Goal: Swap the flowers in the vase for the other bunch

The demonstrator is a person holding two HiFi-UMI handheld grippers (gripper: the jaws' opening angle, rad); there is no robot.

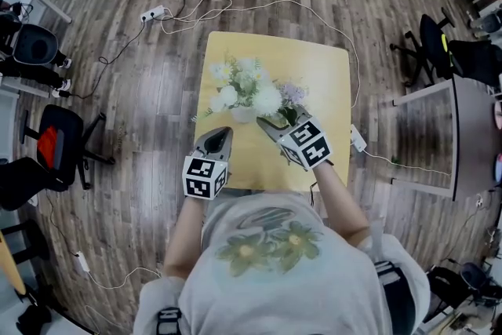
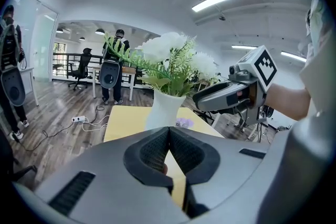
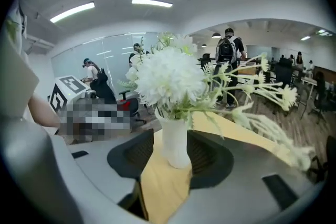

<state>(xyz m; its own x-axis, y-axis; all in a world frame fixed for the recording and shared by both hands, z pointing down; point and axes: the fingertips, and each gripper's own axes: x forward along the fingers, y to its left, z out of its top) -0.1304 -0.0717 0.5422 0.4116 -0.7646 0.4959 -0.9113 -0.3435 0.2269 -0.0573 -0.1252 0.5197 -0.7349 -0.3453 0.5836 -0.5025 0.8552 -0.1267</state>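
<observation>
A white vase [image 1: 243, 114] holding white flowers [image 1: 249, 86] stands in the middle of the yellow table [image 1: 329, 82]. A purple bunch [image 1: 292, 93] lies on the table just right of it. My right gripper [image 1: 272, 125] is open at the vase's near right side. In the right gripper view the vase [image 3: 175, 139] stands between the two pads with a gap on each side, and the white blooms [image 3: 169, 78] rise above the right gripper [image 3: 173, 153]. My left gripper [image 1: 220, 137] is shut and empty, near and left of the vase. In the left gripper view the left gripper [image 2: 169, 138] points at the vase [image 2: 165, 107].
Cables and a power strip [image 1: 154, 12] lie on the wood floor beyond the table. Office chairs [image 1: 55, 141] stand to the left, and a desk [image 1: 471, 129] with chairs to the right. People stand in the background [image 2: 113, 68]. The table's near edge is right below my grippers.
</observation>
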